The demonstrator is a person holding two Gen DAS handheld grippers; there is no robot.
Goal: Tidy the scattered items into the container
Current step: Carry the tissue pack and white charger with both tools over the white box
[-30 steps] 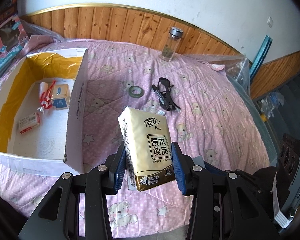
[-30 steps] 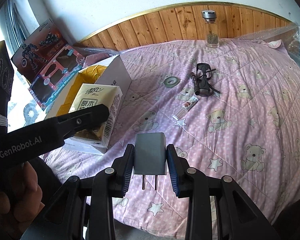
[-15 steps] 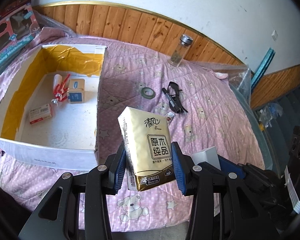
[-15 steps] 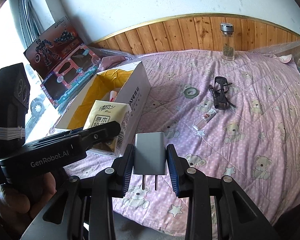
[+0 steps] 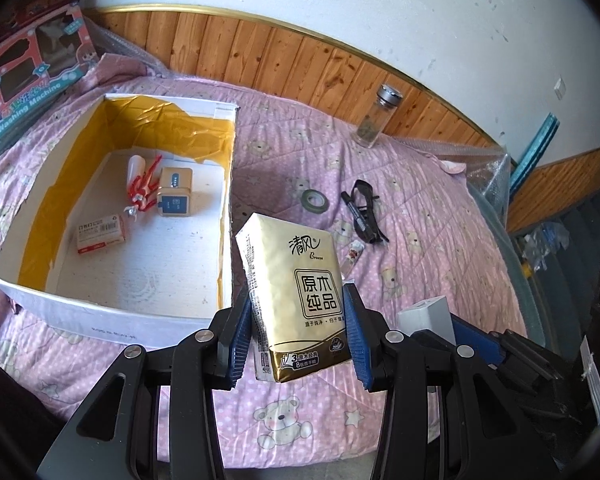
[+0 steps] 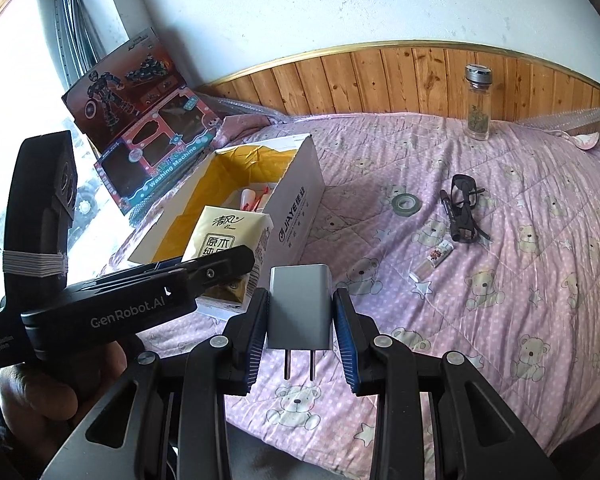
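Observation:
My left gripper [image 5: 296,336] is shut on a gold tissue pack [image 5: 296,284], held above the bed just right of the open white box [image 5: 228,208] with yellow lining. The pack also shows in the right wrist view [image 6: 224,244] beside the box [image 6: 296,208]. My right gripper [image 6: 300,332] is shut on a grey plug charger [image 6: 300,308], prongs toward the camera; the charger shows in the left wrist view [image 5: 426,314]. The box holds a small red-and-white box [image 5: 100,234], a gold tin [image 5: 175,192] and a red-and-white item [image 5: 142,184].
On the pink bear quilt lie a tape roll [image 6: 406,204], black glasses with a pen [image 6: 462,214] and a small tube [image 6: 434,260]. A glass bottle [image 6: 478,102] stands by the wooden panelling. Toy boxes [image 6: 156,144] lean behind the box.
Both grippers have risen and pulled back, keeping their loads. The box has shifted toward the centre of the left wrist view, so more of its inside shows.

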